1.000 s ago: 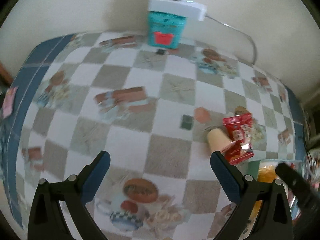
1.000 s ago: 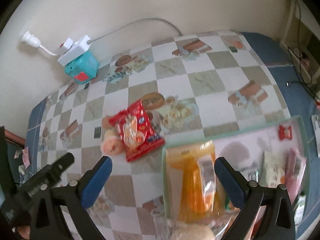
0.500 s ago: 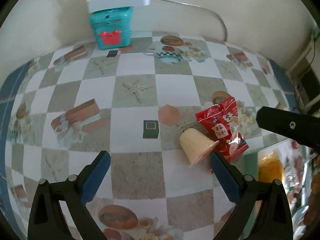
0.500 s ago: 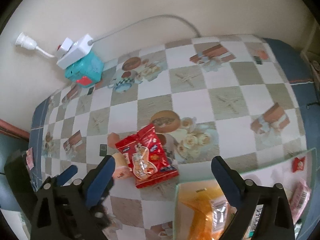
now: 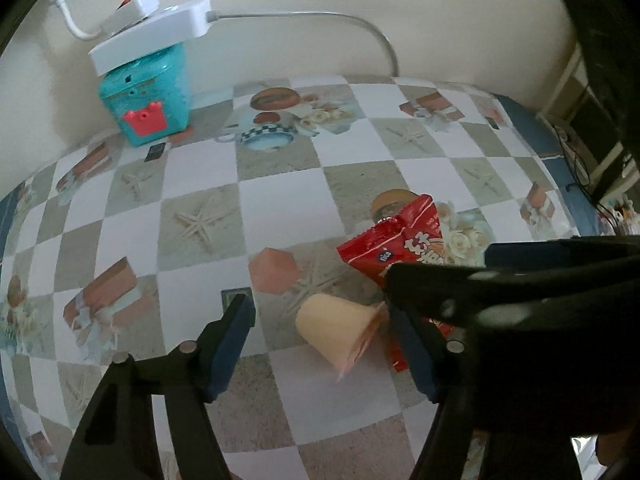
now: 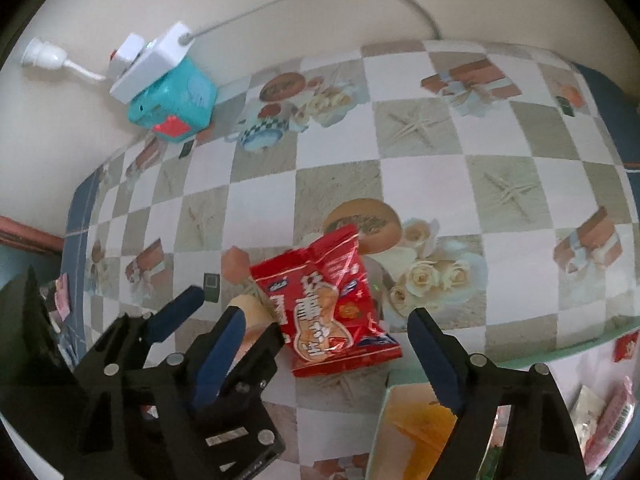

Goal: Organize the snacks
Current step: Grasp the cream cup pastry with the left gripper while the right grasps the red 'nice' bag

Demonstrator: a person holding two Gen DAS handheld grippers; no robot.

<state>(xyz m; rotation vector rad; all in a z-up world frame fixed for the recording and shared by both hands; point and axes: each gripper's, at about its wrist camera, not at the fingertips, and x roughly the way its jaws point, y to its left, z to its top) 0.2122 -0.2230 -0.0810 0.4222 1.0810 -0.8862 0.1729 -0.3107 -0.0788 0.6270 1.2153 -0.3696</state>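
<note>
Left wrist view looks steeply down on a table covered with a checked cloth [image 5: 280,216] printed with starfish, gift boxes and teacups. The left gripper [image 5: 324,320] has its blue-padded jaws apart, and they have just been closing; a peach-coloured cup-shaped snack [image 5: 336,330] lies on its side between them, with a gap still showing on the left side. Whether the right pad touches the cup cannot be told. Just beside the cup, on its right, lies a red snack packet [image 5: 404,240], partly hidden by the black frame of the right gripper, which crosses the view.

Right wrist view shows the right gripper [image 6: 324,344] with its jaws apart, and they too have just been closing. The red packet [image 6: 328,300] lies flat on the cloth between the blue pads, touched by neither. Left of it, the left gripper [image 6: 216,312] straddles the peach cup [image 6: 252,312]. At the lower right is a pale green tray [image 6: 560,350] holding an orange packet [image 6: 416,432] and other small wrapped snacks.

Against the wall at the back stands a teal box [image 5: 148,96] with a white power strip [image 5: 152,36] resting on top.
</note>
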